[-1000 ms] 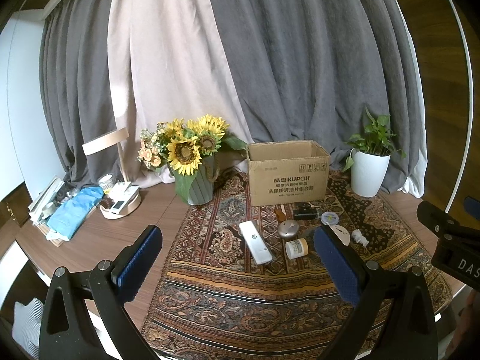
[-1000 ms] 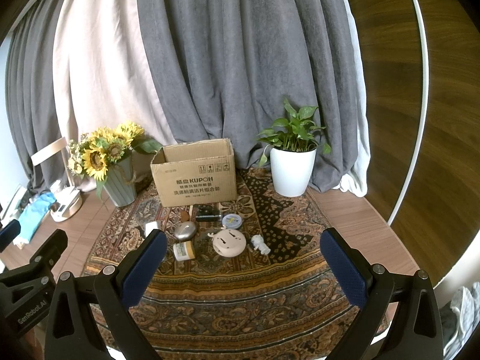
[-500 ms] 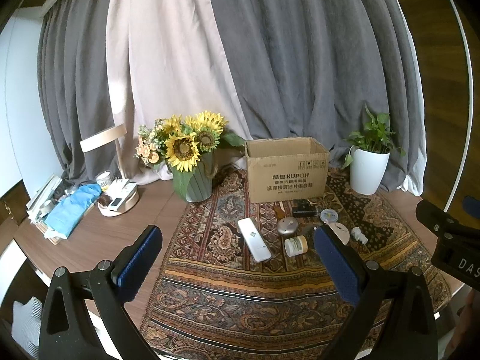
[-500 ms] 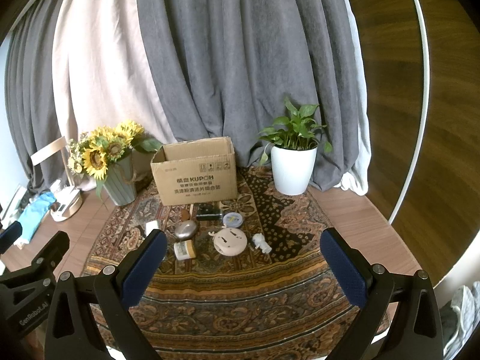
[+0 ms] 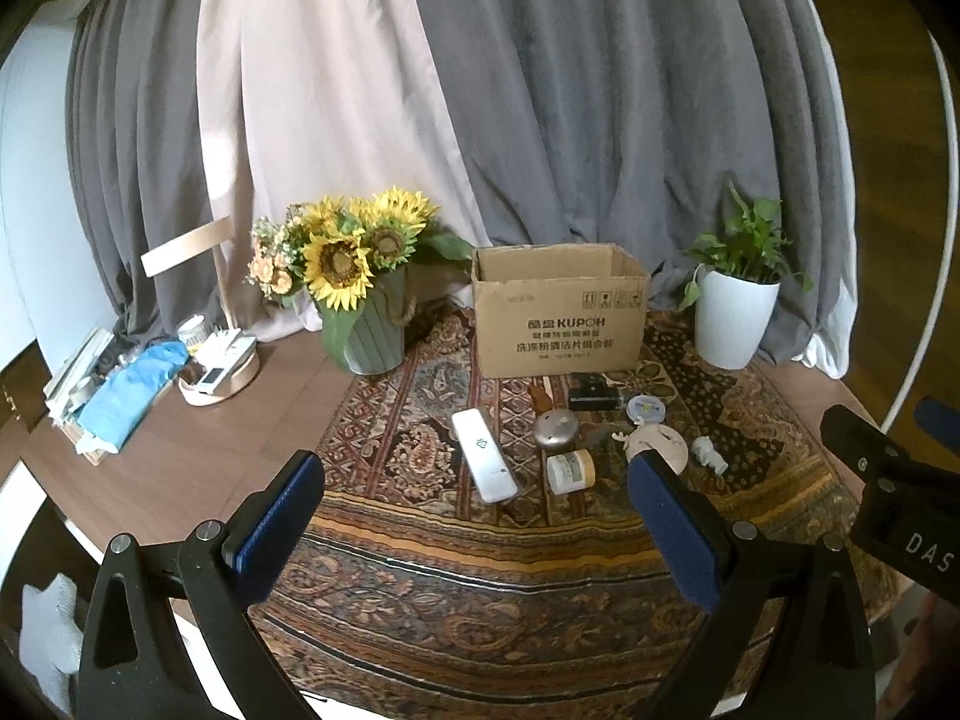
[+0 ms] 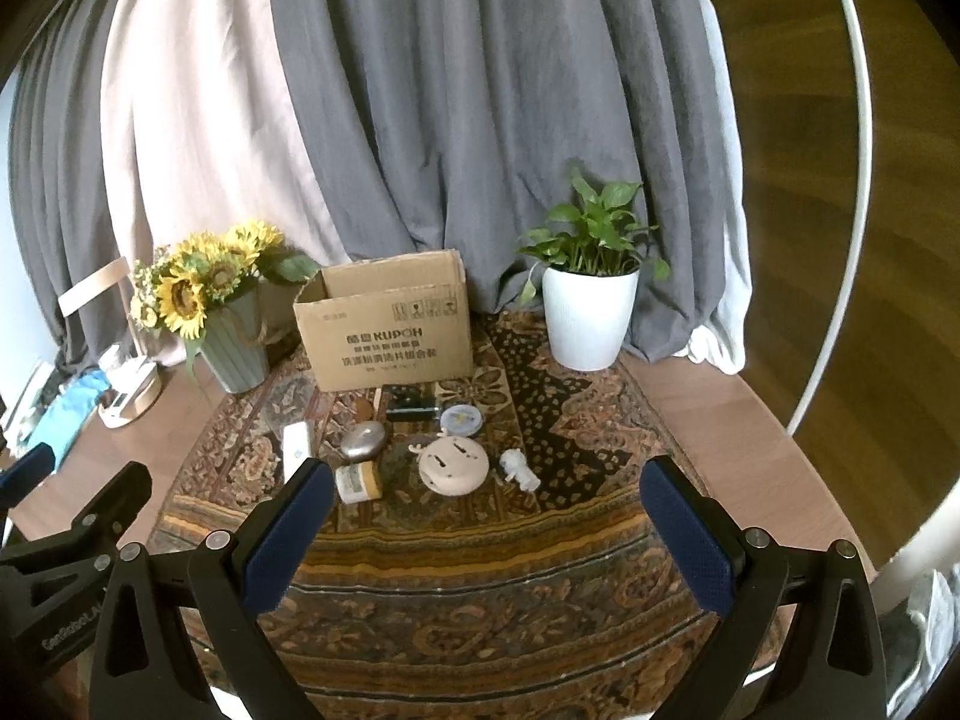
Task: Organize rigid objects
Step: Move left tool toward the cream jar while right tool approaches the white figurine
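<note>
An open cardboard box (image 5: 558,318) (image 6: 387,330) stands at the back of a patterned rug (image 5: 480,540) (image 6: 480,570). In front of it lie several small items: a white remote (image 5: 483,463) (image 6: 298,450), a silver dome (image 5: 555,427) (image 6: 362,441), a small cream jar (image 5: 570,471) (image 6: 358,482), a black device (image 5: 593,391) (image 6: 410,405), a round blue-lidded tin (image 5: 644,408) (image 6: 461,420), a beige round disc (image 5: 657,447) (image 6: 451,468) and a small white figure (image 5: 708,455) (image 6: 519,471). My left gripper (image 5: 474,528) and right gripper (image 6: 486,534) hover open and empty, short of the items.
A sunflower vase (image 5: 366,330) (image 6: 231,348) stands left of the box, a white potted plant (image 5: 735,324) (image 6: 588,318) to its right. On the wooden table (image 5: 180,468) at the left sit a round tray (image 5: 219,369) and a blue cloth (image 5: 129,393). Curtains hang behind.
Both views have shifted slightly, so the items sit a little lower and nearer. Both grippers stay open and empty.
</note>
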Action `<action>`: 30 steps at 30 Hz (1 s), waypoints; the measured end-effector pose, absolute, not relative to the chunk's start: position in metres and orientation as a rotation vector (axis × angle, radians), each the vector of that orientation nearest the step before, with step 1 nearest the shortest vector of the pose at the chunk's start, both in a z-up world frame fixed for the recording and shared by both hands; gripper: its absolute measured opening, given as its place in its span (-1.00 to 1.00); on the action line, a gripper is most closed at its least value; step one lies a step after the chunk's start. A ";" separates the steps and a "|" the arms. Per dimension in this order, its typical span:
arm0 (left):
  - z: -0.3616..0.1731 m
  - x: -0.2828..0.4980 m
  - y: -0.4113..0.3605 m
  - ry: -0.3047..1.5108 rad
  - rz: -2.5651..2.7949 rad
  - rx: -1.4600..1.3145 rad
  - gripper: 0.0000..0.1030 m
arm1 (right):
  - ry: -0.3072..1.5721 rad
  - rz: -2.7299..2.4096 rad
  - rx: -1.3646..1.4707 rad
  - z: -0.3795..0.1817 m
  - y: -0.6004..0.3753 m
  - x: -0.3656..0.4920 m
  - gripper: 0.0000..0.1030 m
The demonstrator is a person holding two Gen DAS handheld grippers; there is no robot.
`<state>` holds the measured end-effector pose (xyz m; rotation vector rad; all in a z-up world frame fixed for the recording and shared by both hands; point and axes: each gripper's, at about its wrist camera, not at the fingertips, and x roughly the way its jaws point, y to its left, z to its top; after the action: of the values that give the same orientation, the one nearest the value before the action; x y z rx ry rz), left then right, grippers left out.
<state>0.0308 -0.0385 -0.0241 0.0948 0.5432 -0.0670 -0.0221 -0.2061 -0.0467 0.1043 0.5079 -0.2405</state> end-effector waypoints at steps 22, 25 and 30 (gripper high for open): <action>-0.088 0.097 -0.117 0.649 0.081 0.084 0.89 | 0.623 -0.076 0.046 -0.099 -0.293 0.072 0.90; -0.100 0.110 -0.119 0.667 0.087 0.085 0.88 | 0.652 -0.065 0.036 -0.110 -0.295 0.088 0.81; -0.123 0.131 -0.120 0.714 0.092 0.085 0.79 | 0.686 -0.054 0.013 -0.130 -0.293 0.110 0.59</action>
<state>0.1313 -0.1199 -0.1233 0.0851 0.7137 0.0922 0.1099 -0.2927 -0.1300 0.0130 0.6857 -0.0538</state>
